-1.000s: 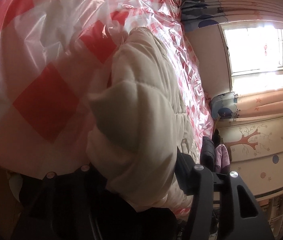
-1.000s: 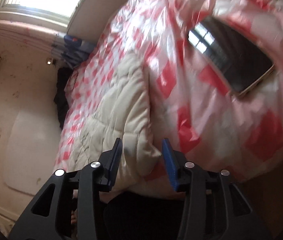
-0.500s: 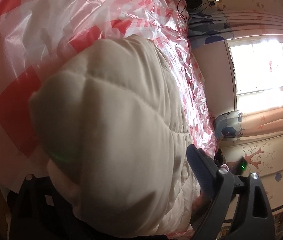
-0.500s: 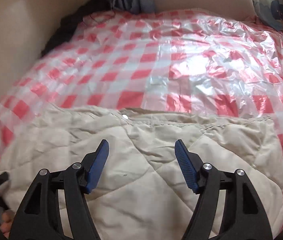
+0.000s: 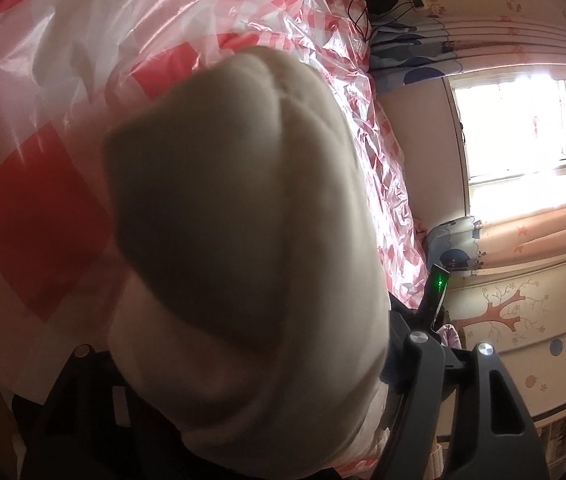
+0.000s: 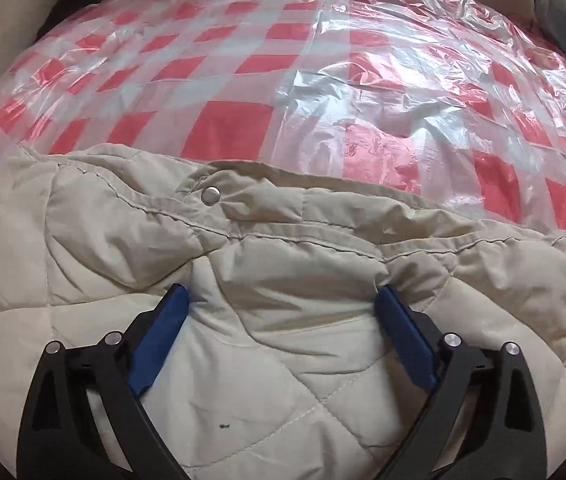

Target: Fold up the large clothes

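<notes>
Right tongs [image 6: 281, 312] have swung over the cream padded coat [image 6: 243, 320] on the bed's checked plastic sheet [image 6: 323, 80], jaws just spreading wide astride a ridge. Left tongs [image 5: 243, 380], just narrowing, pinch a bulky fold. Recommended: close only on gathered padding.

One quilted cream jacket [image 6: 283, 320] is counted, with one metal snap [image 6: 211, 195] seen on it. One red-checked plastic sheet [image 6: 243, 80] is spread beneath. Two grippers are present, and one window [image 5: 523, 128] is counted.
</notes>
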`<action>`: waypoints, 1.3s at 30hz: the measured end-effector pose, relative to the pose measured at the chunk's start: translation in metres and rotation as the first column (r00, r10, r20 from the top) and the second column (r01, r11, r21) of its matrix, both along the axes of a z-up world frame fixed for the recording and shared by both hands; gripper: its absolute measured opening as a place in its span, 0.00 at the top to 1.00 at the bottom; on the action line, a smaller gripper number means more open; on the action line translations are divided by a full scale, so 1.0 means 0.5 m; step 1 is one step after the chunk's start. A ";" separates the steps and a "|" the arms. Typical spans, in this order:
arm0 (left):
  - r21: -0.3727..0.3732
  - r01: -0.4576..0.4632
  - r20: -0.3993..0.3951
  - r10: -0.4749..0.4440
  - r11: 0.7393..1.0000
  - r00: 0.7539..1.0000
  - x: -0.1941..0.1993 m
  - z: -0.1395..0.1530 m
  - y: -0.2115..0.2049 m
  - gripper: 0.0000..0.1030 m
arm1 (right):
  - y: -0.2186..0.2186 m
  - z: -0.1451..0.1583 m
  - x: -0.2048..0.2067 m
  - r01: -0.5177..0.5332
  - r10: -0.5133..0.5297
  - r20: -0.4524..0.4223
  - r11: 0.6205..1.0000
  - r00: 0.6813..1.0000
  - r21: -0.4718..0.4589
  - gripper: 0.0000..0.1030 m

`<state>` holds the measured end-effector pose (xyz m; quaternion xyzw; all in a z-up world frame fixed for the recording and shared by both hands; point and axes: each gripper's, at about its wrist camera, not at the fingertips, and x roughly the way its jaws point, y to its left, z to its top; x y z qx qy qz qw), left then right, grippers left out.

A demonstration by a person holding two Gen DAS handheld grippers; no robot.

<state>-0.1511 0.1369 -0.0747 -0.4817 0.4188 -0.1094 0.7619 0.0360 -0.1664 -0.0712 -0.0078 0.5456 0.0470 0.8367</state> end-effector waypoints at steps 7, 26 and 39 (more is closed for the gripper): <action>0.010 0.012 0.018 -0.012 1.000 1.000 -0.007 0.006 -0.003 0.37 | -0.033 0.132 -0.192 -0.092 0.082 0.192 0.995 0.978 0.041 0.12; 0.123 0.020 0.081 -0.030 0.992 0.996 0.004 0.063 -0.042 0.56 | -0.009 0.110 -0.358 -0.142 0.126 0.230 0.988 0.965 0.053 0.07; 0.450 0.081 0.230 -0.203 0.889 0.952 -0.005 0.230 -0.214 0.58 | 0.008 0.058 -0.370 -0.240 0.234 0.174 0.971 0.957 0.015 0.06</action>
